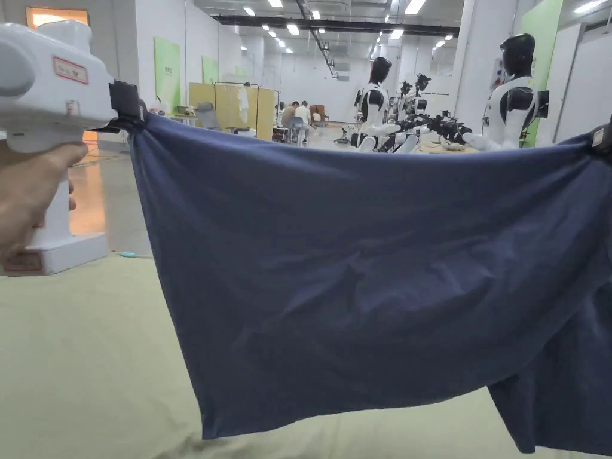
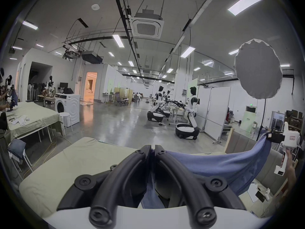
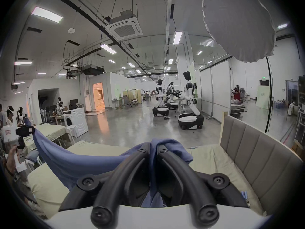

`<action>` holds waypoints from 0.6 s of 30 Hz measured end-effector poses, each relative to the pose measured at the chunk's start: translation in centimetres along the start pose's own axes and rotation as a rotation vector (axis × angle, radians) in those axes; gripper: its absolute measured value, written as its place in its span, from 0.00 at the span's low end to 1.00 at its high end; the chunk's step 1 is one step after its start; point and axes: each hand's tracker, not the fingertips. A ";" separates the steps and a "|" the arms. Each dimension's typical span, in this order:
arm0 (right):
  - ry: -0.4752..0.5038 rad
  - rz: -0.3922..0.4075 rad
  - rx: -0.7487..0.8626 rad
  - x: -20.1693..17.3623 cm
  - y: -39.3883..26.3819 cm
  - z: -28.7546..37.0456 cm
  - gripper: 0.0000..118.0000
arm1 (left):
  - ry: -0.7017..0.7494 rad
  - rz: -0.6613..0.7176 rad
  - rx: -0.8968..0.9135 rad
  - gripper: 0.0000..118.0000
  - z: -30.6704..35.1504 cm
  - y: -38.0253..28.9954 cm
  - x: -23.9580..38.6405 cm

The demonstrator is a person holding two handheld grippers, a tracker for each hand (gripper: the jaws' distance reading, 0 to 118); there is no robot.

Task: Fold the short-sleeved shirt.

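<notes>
Holding the navy shirt (image 1: 358, 251) stretched in the air over the green-sheeted bed (image 1: 77, 358).
Left gripper (image 2: 153, 147) and right gripper (image 3: 153, 145) each have both jaws clamped on a top corner; the long axis runs left to right, the free edge hanging downward. Gripper views add the padded headboard (image 3: 257, 151) at right; the head view shows the full hanging panel.
</notes>
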 end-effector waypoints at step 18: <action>0.035 -0.032 -0.148 2.3 -14.2 -0.8 0.06 | -0.071 0.069 -0.124 0.05 1.9 -13.0 -2.2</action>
